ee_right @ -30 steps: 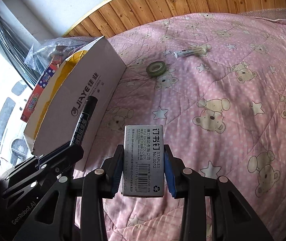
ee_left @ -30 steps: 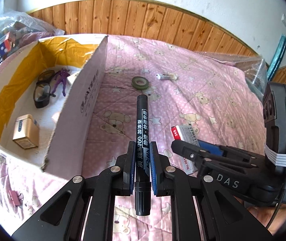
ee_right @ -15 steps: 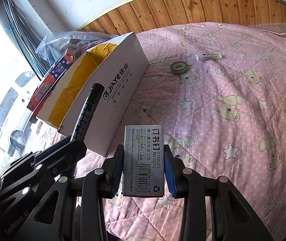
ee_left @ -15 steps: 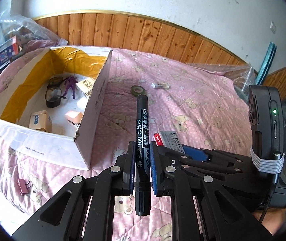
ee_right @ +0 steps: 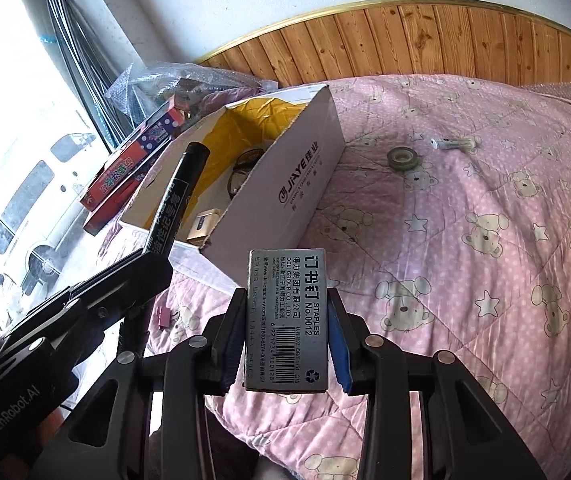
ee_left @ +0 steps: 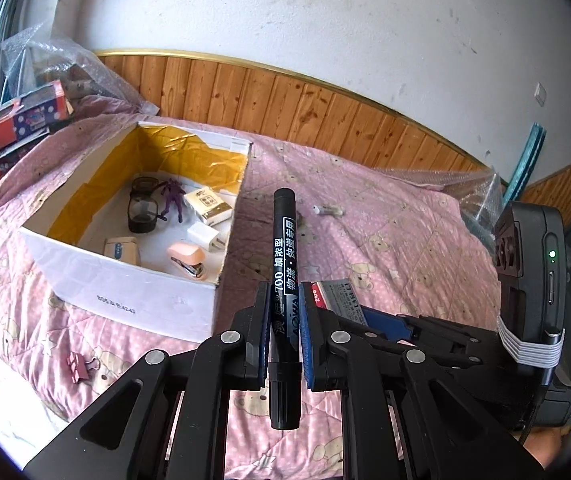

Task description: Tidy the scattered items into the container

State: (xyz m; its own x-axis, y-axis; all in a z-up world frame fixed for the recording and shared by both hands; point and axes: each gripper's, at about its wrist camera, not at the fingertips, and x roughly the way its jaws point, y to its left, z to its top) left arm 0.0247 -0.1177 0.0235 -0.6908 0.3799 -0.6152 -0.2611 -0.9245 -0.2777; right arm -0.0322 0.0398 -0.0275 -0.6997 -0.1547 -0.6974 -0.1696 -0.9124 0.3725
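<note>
- Black marker (ee_left: 283, 280) stands clamped in the closed jaws of the left gripper (ee_left: 283, 316), its capped tip pointing forward past the near right corner of the cardboard box (ee_left: 137, 300).
- Grey staples box (ee_right: 287, 320) sits gripped between the blue pads of the right gripper (ee_right: 287, 336), label up, above the pink quilt (ee_right: 465, 260) of the bed.
- The cardboard box rests on the quilt and holds glasses (ee_left: 141, 208), a purple figurine (ee_left: 173, 196), a stapler (ee_left: 187, 260) and small cartons.
- A tape roll (ee_right: 401, 158) and a small white tube (ee_right: 455, 144) lie on the quilt right of the box.
- A pink binder clip (ee_left: 79, 366) lies near the box's front wall.
</note>
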